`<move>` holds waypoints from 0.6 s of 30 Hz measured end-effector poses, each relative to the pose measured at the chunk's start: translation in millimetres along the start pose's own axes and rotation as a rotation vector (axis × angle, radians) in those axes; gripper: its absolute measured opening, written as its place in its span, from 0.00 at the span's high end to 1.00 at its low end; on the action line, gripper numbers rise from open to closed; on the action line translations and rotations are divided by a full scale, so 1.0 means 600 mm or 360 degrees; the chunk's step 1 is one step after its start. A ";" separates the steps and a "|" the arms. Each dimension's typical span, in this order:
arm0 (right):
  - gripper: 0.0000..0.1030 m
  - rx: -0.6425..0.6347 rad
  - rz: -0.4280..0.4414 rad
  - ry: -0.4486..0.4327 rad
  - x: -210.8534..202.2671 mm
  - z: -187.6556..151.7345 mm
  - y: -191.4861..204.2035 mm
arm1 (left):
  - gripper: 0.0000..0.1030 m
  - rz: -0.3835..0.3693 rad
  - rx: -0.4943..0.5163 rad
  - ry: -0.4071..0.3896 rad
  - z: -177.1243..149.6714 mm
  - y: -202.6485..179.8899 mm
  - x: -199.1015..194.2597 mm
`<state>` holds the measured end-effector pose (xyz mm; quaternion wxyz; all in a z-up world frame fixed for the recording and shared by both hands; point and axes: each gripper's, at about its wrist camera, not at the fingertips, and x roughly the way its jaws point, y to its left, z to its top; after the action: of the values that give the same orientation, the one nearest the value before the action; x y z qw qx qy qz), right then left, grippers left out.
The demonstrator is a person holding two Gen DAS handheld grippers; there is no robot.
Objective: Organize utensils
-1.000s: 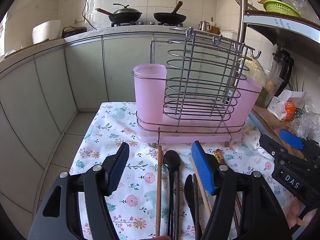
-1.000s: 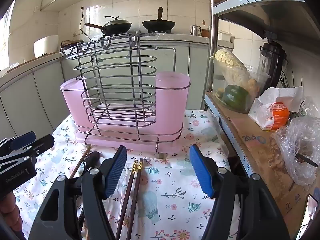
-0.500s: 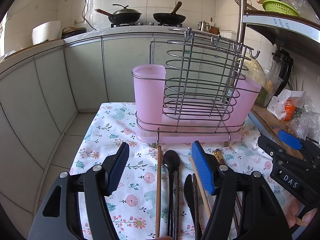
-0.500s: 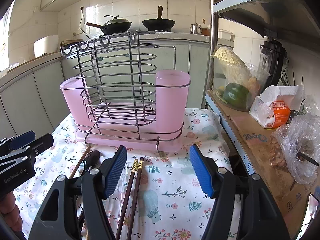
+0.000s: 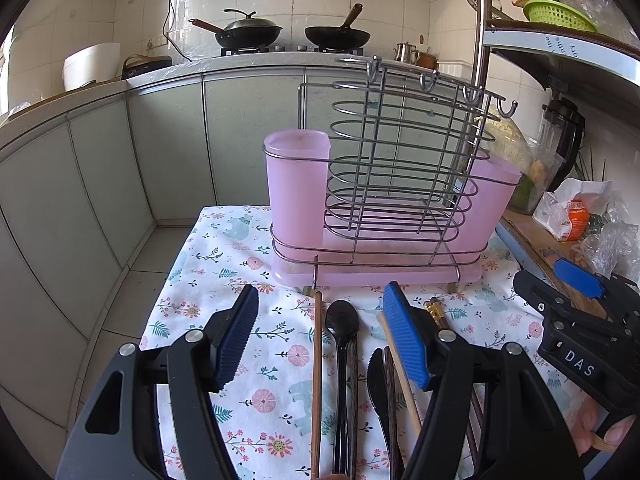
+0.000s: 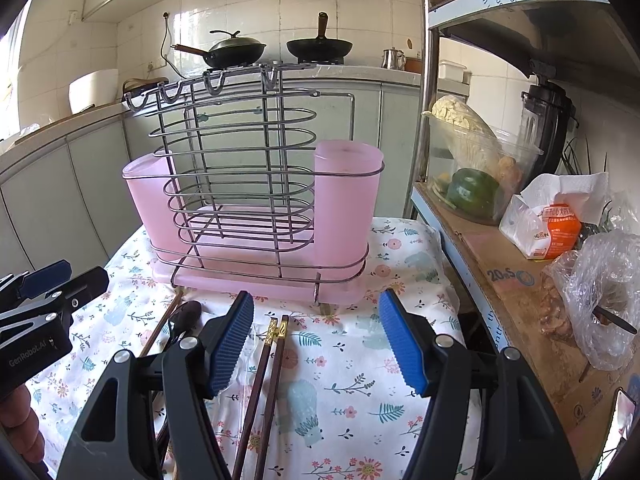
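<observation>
Utensils lie side by side on the floral worktop, handles toward the operator, ready for pickup: one black spoon, one black knife, one dark chopstick pair, two wooden sticks. Behind stands one wire rack with two pink cups. Left claw and right claw hover wide, empty.

Both tongs gape wide, left tongs and right tongs level, side by side.
</observation>
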<state>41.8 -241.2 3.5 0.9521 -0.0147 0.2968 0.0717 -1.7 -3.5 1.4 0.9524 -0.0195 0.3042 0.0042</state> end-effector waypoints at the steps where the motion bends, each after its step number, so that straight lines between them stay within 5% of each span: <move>1: 0.37 0.0002 0.0001 0.0000 0.000 0.000 -0.001 | 0.36 0.0000 0.0001 0.0000 0.000 -0.001 0.000; 18: 0.37 -0.0003 -0.0002 -0.0001 -0.003 -0.001 0.002 | 0.36 -0.0004 0.0003 -0.0004 0.000 -0.001 -0.005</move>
<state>39.8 -240.1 4.1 0.9523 -0.0156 0.2963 0.0714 -4.3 -4.2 3.1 0.9528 -0.0189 0.3029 0.0026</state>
